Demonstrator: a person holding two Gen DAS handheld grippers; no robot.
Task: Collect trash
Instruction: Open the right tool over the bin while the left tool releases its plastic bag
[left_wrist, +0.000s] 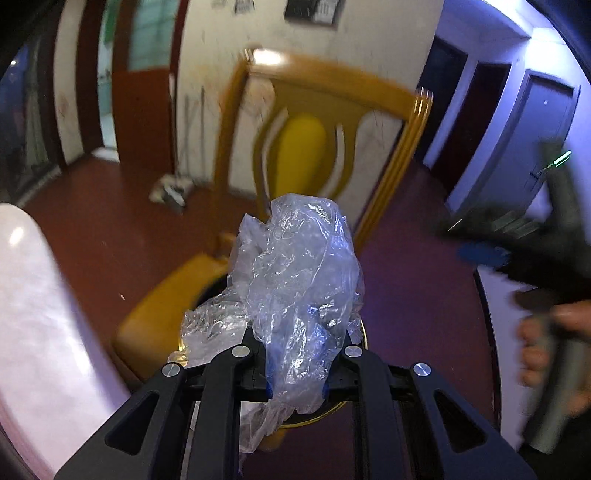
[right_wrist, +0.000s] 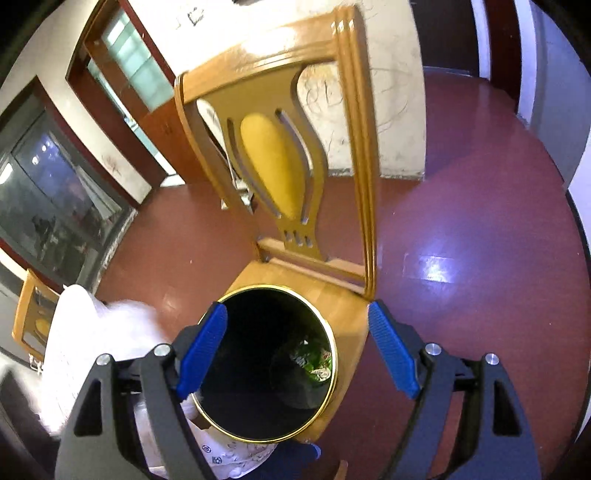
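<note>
Bin (right_wrist: 269, 365) on wooden chair (right_wrist: 295, 122), red floor (right_wrist: 461, 206)

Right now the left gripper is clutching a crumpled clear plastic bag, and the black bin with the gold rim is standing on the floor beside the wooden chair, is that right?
Not quite. The left gripper does clutch the crumpled clear plastic bag, but the black bin with the gold rim stands on the seat of the wooden chair, not on the floor beside it. The right wrist view shows this plainly.
</note>
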